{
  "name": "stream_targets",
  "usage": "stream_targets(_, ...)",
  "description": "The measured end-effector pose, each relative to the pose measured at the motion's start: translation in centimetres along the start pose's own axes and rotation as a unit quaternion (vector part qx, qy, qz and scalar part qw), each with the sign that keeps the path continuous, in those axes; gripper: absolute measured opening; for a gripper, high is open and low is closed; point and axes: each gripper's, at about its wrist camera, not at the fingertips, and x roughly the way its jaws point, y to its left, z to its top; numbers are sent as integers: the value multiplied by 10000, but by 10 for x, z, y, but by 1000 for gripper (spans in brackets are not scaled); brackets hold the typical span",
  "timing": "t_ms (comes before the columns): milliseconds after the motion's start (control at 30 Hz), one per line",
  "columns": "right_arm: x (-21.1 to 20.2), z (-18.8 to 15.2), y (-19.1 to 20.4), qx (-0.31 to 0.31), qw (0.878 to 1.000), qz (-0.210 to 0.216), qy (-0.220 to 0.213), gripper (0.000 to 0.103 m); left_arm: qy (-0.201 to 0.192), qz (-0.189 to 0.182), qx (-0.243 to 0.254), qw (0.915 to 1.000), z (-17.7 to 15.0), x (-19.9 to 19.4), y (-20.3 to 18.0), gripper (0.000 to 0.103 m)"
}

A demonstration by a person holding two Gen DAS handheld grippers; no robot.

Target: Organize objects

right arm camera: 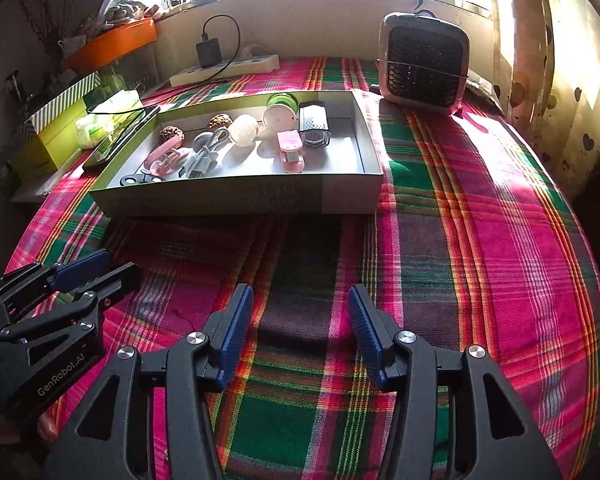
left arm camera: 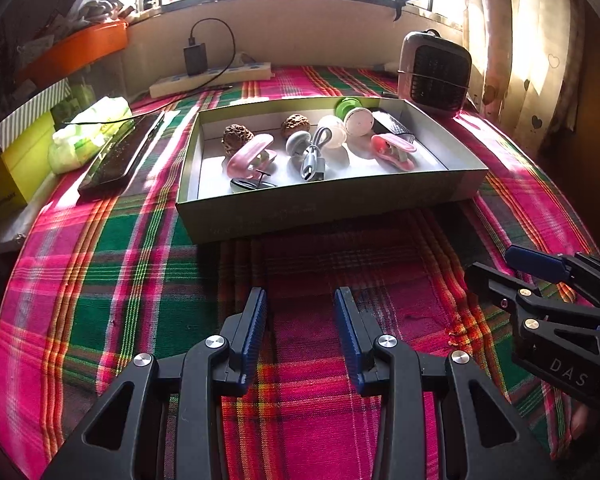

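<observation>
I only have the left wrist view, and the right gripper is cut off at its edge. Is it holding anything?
Observer: No. The right gripper is open, with only the cloth showing between its pads.
Reviewer: What is the dark thing behind the pink clip in the box?
Observer: A grater, its metal grid facing up, just right of that clip.
Reviewer: Anything loose right of the box?
Observer: The right wrist view shows only bare cloth there. The heater stands behind the box's right corner.
</observation>
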Motion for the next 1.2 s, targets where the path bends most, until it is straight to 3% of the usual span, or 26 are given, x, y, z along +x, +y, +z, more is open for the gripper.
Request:
stream_targets(233,-3,-9,0,-42,9999,-111,-68,57,-60,41,-137,9999,-2,0,0,35)
stream_targets(400,-3,-14,6,-246,9993,-211,-200,62,-93,267,-121,9995,-4,0,-7,36)
stream_targets(1200,-2,-14,9,-187,9993,-242,-192,68,-101,214,-170,9996,-5,-1,-6,38)
